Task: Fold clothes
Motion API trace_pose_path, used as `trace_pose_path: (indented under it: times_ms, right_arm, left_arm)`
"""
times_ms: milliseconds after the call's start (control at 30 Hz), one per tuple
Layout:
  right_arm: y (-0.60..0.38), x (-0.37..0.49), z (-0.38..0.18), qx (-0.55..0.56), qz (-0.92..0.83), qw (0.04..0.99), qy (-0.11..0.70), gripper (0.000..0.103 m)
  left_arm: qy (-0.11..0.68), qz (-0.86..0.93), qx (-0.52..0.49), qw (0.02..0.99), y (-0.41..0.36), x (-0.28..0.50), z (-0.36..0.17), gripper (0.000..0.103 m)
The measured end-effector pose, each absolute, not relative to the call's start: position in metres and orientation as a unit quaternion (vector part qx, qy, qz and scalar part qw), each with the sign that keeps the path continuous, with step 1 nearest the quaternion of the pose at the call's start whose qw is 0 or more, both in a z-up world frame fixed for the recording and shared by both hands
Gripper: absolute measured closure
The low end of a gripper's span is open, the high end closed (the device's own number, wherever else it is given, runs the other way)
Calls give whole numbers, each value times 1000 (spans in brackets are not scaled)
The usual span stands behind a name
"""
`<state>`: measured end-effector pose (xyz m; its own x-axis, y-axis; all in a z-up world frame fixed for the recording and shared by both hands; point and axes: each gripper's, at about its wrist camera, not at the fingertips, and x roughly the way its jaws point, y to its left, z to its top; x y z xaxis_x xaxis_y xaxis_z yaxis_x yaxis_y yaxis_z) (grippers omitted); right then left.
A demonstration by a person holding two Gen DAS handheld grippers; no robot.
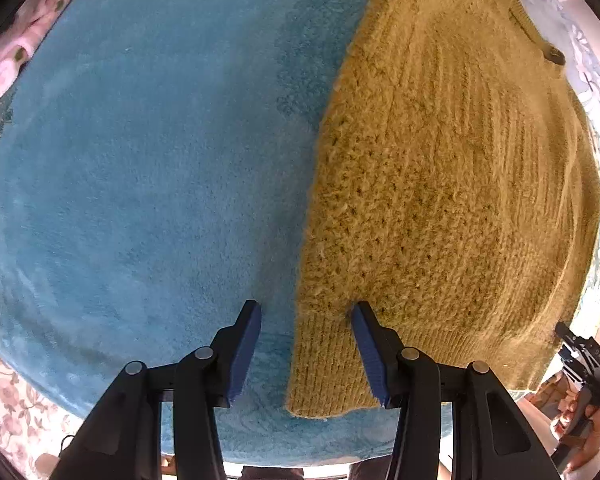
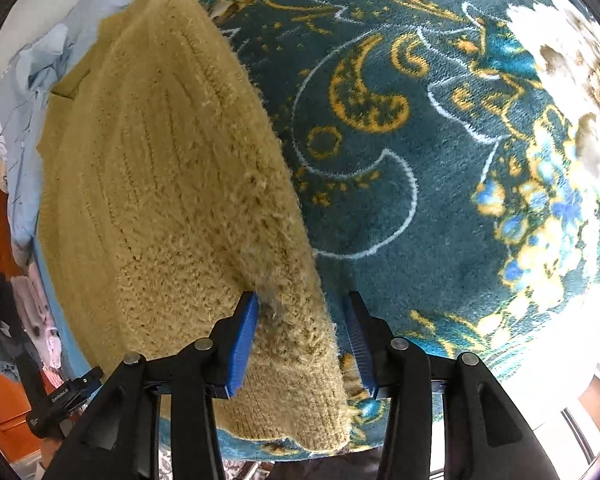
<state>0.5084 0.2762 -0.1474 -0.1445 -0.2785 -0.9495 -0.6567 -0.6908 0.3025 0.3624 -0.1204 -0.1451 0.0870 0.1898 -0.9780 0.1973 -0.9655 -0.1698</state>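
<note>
A mustard yellow knitted sweater [image 1: 452, 184] lies flat on a blue plush blanket [image 1: 140, 168]; it has a button [image 1: 554, 55] near its far edge. My left gripper [image 1: 306, 314] is open, its jaws standing astride the sweater's near left corner at the ribbed hem. In the right wrist view the same sweater [image 2: 172, 200] lies on the left, over a dark teal patterned blanket [image 2: 420, 160]. My right gripper [image 2: 302, 304] is open, its jaws astride the sweater's near right corner. Neither gripper holds the cloth.
A pink garment [image 1: 24, 40] lies at the far left of the blue blanket. Light blue floral bedding [image 2: 24, 92] lies beyond the sweater. A pile of pink and grey clothes [image 2: 28, 320] sits at the left by orange-brown wood. The other gripper [image 1: 584, 360] shows at the right edge.
</note>
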Motion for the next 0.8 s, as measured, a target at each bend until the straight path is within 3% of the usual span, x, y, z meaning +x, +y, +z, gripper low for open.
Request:
trace_pose_path:
  times_ms: [200,400,633,800]
  right_arm:
    - [263,507,-143,-647,661,136,356,61]
    - [254,505,-136,-656,652,128,357,86]
    - [257,495,-112,-664,667,151,302,92]
    - [265,492,-96,-664,674,169,275,92]
  left_arm:
    - [158,-665,730,-4,-118,360,-141,57]
    - [135,-673,727,-13,-102,359,-135,91]
    - [157,-676,720,-25,-90,365,-111,96]
    - [124,-664,737,-38,-71,380,-112,96]
